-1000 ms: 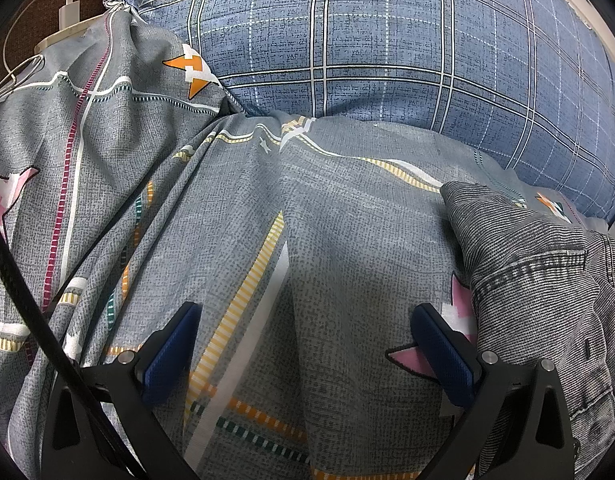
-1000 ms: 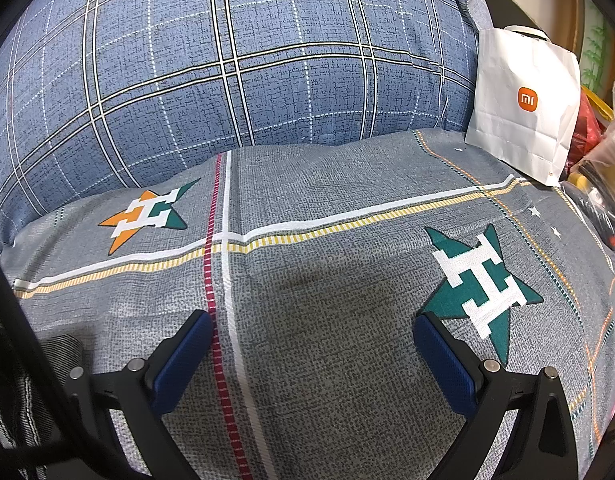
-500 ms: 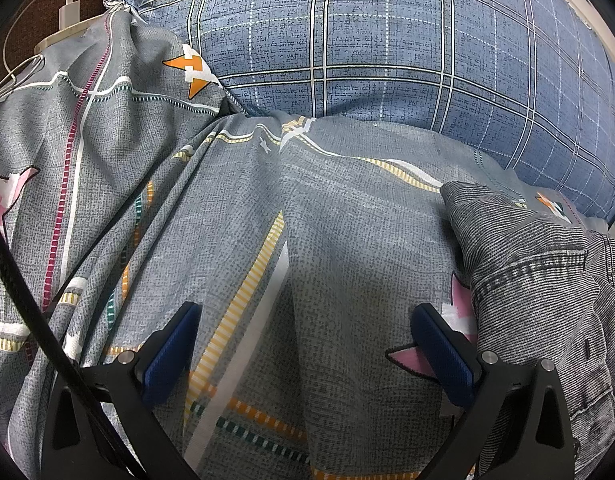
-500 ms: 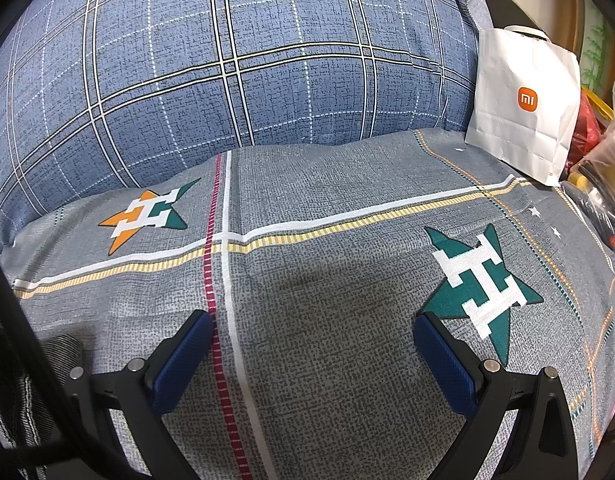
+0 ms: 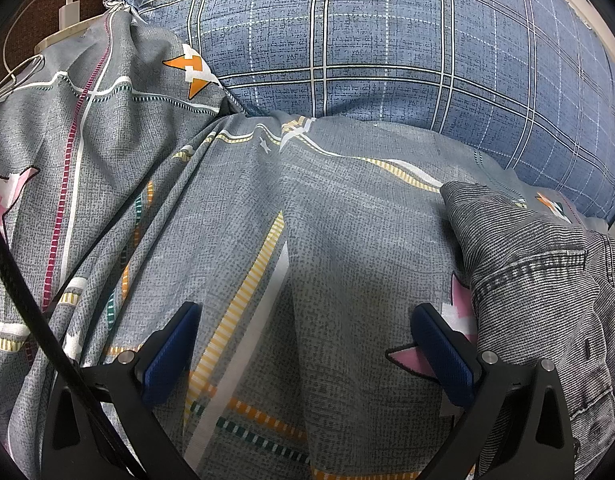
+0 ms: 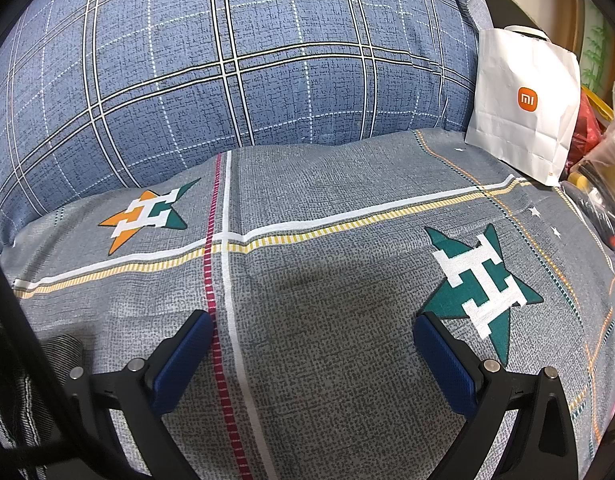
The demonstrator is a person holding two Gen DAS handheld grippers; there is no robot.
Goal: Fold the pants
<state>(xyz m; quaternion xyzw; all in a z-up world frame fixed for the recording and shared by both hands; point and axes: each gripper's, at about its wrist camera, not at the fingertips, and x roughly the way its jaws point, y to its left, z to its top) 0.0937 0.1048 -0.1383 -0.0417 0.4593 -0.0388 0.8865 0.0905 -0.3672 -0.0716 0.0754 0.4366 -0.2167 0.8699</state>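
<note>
Matt woven cloth bedsheet (image 6: 327,184), coarse grey denim pants (image 5: 539,280), a creased white paper bag (image 6: 519,120).

The pants (image 5: 539,280), dark grey finely striped denim with stitched seams, lie crumpled on the bed (image 5: 327,240) at the view's right edge.

Bedroom: patterned bedsheet (image 6: 327,280), plaid pillow (image 6: 227,60)

Grey star-print sheet (image 6: 327,280) covers bed. Blue plaid pillow (image 6: 227,60) at far edge. White paper bag (image 6: 523,108) upright beside pillow. White charger (image 5: 69,10) with cable, far left.
</note>
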